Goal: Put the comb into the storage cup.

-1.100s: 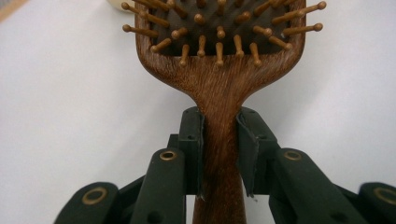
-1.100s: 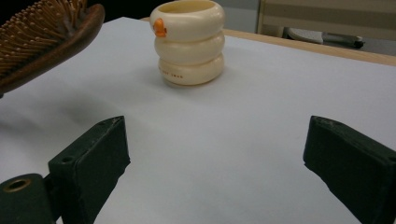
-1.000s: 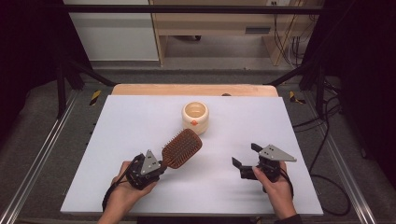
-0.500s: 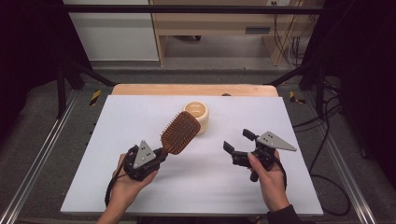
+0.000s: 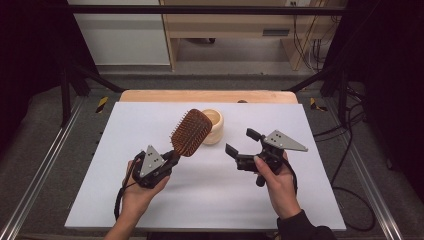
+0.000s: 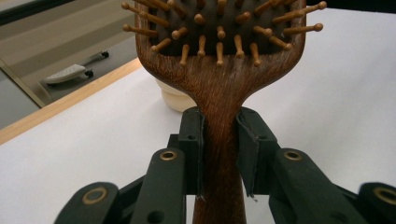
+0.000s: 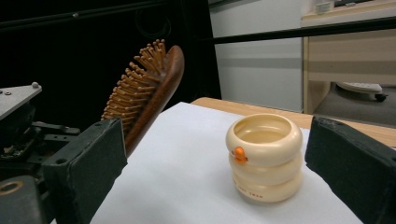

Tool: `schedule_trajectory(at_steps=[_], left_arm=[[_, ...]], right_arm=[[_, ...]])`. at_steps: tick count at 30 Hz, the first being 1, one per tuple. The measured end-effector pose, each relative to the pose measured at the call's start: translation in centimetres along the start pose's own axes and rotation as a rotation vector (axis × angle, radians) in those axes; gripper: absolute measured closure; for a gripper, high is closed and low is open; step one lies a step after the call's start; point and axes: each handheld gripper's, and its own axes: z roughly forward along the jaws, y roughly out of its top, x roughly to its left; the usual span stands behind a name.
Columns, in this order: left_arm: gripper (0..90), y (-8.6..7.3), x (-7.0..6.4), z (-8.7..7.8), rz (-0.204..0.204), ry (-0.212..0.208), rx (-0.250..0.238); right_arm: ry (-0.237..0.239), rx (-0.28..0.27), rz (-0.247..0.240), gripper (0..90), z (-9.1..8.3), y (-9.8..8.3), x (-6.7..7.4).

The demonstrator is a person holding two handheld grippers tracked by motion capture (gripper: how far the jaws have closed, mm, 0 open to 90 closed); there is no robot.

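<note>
Wooden paddle hairbrush clamped and lifted beside a cream ribbed cup

The left gripper [image 5: 170, 159] pinches the dark-brown wooden paddle hairbrush [image 5: 191, 132] by its smooth, grained neck, holding the ball-tipped peg bristles tilted above the matte white table [image 5: 150, 120]. Just behind it stands a glossy cream cup [image 7: 264, 157] of three stacked rounded rings with a small orange dot. The right gripper [image 5: 241, 141], jaws spread wide with nothing between them, faces that cup.
</note>
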Motion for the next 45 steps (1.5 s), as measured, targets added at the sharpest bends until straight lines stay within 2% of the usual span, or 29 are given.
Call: schedule_trajectory(at_steps=[5,20,34,37,45], left_arm=[[72.9,0.5,-0.1,0.0,-0.012,0.007,-0.021],[72.9,1.7,-0.4,0.1,-0.002,0.030,-0.070],[72.9,1.4,-0.8,0.2,-0.018,0.048,-0.097],[72.9,1.2,-1.0,0.3,-0.027,0.045,-0.100],[72.9,1.4,-1.5,0.4,-0.015,0.048,-0.105]], right_arm=[[0.022,-0.007,0.003,4.8,0.5,0.7,0.5],[0.070,0.008,-0.010,4.0,2.3,1.6,2.5],[0.098,0.017,-0.013,4.2,3.7,1.6,4.6],[0.094,0.020,-0.015,4.5,3.9,1.6,4.8],[0.098,0.027,-0.003,4.8,4.3,1.5,5.0]])
